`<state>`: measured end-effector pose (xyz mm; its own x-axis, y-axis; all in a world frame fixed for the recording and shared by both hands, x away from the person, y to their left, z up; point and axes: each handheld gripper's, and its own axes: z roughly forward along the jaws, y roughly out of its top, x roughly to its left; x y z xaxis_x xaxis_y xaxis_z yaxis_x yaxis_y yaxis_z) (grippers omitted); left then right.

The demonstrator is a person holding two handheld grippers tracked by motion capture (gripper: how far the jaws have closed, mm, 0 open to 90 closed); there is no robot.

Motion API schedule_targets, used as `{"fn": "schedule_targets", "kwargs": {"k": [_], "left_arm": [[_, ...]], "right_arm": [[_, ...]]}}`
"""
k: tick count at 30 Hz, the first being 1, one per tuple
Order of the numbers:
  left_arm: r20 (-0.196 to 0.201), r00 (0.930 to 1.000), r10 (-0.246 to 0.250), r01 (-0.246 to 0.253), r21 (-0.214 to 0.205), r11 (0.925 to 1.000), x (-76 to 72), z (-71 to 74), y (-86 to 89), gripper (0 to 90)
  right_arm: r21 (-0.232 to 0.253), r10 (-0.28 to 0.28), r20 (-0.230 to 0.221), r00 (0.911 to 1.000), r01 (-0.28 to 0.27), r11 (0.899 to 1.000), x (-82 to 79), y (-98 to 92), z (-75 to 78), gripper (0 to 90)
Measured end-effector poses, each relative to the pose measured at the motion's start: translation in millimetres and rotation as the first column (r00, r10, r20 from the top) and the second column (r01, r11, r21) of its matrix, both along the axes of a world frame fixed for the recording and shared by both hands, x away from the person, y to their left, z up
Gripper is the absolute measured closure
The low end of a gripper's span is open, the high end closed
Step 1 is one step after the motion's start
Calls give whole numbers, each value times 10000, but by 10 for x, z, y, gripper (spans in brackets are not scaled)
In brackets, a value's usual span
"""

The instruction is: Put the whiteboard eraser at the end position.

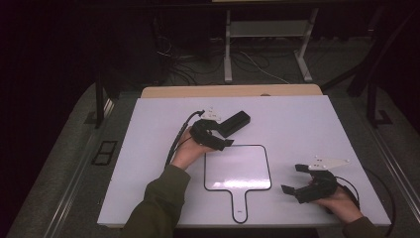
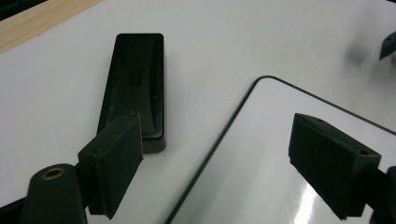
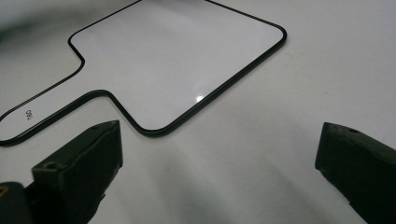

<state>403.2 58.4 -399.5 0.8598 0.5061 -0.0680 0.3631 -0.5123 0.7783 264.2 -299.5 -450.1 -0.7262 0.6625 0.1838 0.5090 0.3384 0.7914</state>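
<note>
A dark room with cables and frame legs on the floor lies behind a white bench (image 1: 307, 124); on it rest a paddle-shaped whiteboard (image 1: 237, 167) with a thin black rim and a short handle toward the person, and a black block, most likely an eraser (image 1: 235, 123), just beyond the board's far left corner.

The left tool (image 1: 224, 143) hovers between eraser and board; in the left gripper view its jaws stand apart with nothing between them, one pad (image 2: 114, 161) overlapping the near end of the eraser (image 2: 135, 84), the other over the board (image 2: 289, 154); whether that pad touches the eraser cannot be told. The right tool (image 1: 293, 179) rests on the bench to the right of the board, well apart from it, jaws wide and empty; its own view looks across bare bench to the board's handle (image 3: 42, 112).

The eraser looks light, stiff and smooth-topped, so it may slip under a shallow pinch; the surest hold seems to be across its narrow width, on the long flat sides, near the middle so it does not tip. The board lies flat, thin and glossy, likely rigid and hard to get under; its handle or a rim edge looks the only purchase, and it may slide on the bench if pushed.
</note>
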Motion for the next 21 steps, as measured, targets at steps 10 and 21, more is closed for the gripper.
{"fn": "schedule_targets", "kwargs": {"k": [10, 21], "left_arm": [[249, 9991, 345, -342, -116, 9993, -246, -19, 198, 115], [501, 9955, 800, -773, -544, 9955, -551, -39, 399, 40]], "right_arm": [[-11, 11, -5, 10000, -11, 10000, 9, 10, -6, 0], [-56, 68, 62, 10000, -68, 10000, 0, 8, -2, 0]]}}
